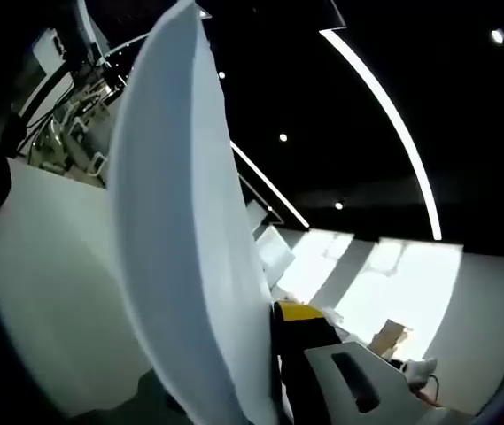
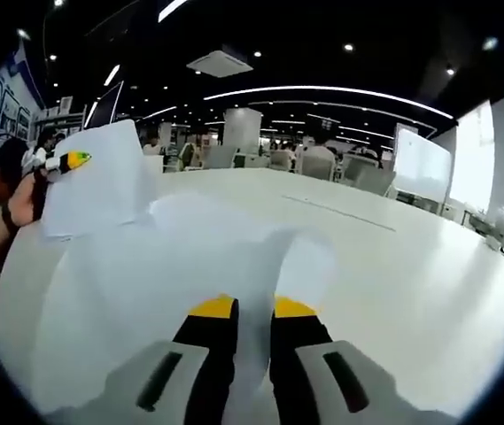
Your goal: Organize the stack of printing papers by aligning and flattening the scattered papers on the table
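Right gripper view: table (image 2: 393,266) (papers (image 2: 189,257) atop)

Long curved white light strips (image 2: 322,90) across a dark ceiling, with a square ceiling vent (image 2: 220,63) nearby. Pale office chairs (image 2: 322,164) beyond the far edge of the wide white surface (image 2: 411,266). Bright window panels (image 2: 473,146) along one side. Small brown cardboard box (image 1: 390,336) in the distance.

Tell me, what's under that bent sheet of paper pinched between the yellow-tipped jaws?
Under the printing paper held by the right gripper lies the white table. Whether more sheets lie beneath it is hidden.
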`<act>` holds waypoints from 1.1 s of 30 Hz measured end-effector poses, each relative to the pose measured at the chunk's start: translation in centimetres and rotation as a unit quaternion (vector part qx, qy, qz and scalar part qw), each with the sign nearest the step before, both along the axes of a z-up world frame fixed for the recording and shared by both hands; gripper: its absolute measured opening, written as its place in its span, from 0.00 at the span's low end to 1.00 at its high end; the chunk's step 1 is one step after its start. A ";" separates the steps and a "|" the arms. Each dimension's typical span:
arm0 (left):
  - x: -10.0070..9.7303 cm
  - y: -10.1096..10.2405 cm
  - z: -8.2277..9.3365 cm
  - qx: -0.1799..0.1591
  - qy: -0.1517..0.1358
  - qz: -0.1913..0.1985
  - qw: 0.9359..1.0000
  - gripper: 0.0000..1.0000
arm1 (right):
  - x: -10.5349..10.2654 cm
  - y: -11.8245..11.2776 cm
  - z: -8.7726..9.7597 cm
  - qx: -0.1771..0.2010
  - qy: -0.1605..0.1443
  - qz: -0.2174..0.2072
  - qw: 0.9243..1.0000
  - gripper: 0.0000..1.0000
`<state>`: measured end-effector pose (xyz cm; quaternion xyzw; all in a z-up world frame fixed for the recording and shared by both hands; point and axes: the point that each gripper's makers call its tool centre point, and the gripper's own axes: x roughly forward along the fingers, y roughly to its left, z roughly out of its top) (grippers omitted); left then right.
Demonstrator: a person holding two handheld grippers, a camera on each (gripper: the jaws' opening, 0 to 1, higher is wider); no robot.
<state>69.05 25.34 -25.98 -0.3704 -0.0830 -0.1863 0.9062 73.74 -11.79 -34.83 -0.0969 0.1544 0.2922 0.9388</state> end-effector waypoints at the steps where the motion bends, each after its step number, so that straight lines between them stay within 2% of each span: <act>1: 0.0 0.0 0.0 0.000 0.000 0.000 1.000 0.07 | 0.0 0.0 0.0 0.001 0.001 -0.001 1.000 0.08; 9: 0.1 0.1 -0.1 0.000 0.000 0.000 1.000 0.07 | -0.5 0.3 -0.1 0.002 0.001 -0.001 1.000 0.03; 17: 0.1 0.1 0.0 -0.001 -0.001 0.000 1.000 0.07 | -0.5 0.0 0.1 0.025 0.007 -0.007 1.000 0.00; 33: 0.0 0.2 0.0 -0.001 -0.001 0.000 1.000 0.07 | -0.5 -0.3 0.2 0.042 0.010 -0.012 0.999 0.00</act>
